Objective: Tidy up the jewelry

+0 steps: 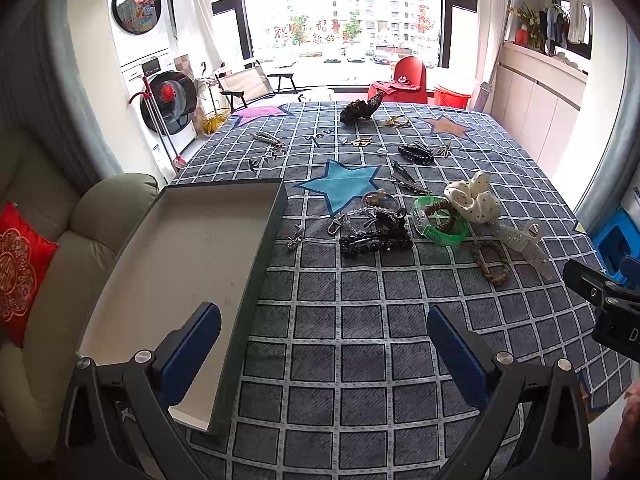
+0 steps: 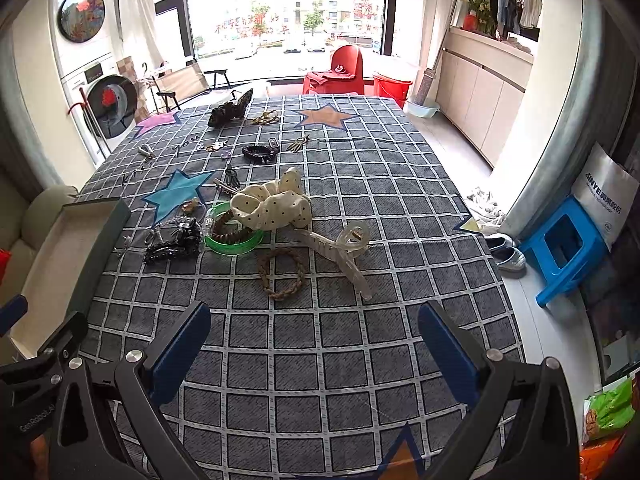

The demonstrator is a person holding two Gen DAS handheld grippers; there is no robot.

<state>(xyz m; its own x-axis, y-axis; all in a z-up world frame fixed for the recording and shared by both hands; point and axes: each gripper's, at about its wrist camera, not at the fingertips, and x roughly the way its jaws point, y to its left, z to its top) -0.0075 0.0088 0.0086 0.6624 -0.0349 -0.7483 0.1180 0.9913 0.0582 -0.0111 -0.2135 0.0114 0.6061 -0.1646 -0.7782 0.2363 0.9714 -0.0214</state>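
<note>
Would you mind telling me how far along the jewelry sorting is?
Nothing looks sorted yet: the tray shows no pieces. Both the left gripper and right gripper have their jaws open, holding nothing. Everything remains: green bangle, polka-dot scrunchie, braided ring and black clips on the tablecloth.

A grey checked tablecloth (image 1: 360, 320) with coloured stars fills the middle of both views. At the upper left stand two stacked washing machines (image 1: 148, 60), with a red-handled mop (image 1: 160, 128) leaning against the lower one. A folding chair (image 1: 248, 84) sits before the big window (image 1: 344, 12), and a red chair (image 2: 346, 68) with a red bucket (image 2: 392, 84) just beside it stands at the table's far end. At the left edge a beige sofa (image 1: 60, 248) carries a red cushion (image 1: 20, 272). On the right of the right wrist view, a blue stool (image 2: 560, 248) stands on the floor near a pair of shoes (image 2: 506, 252), below a long white cabinet (image 2: 480, 80).
</note>
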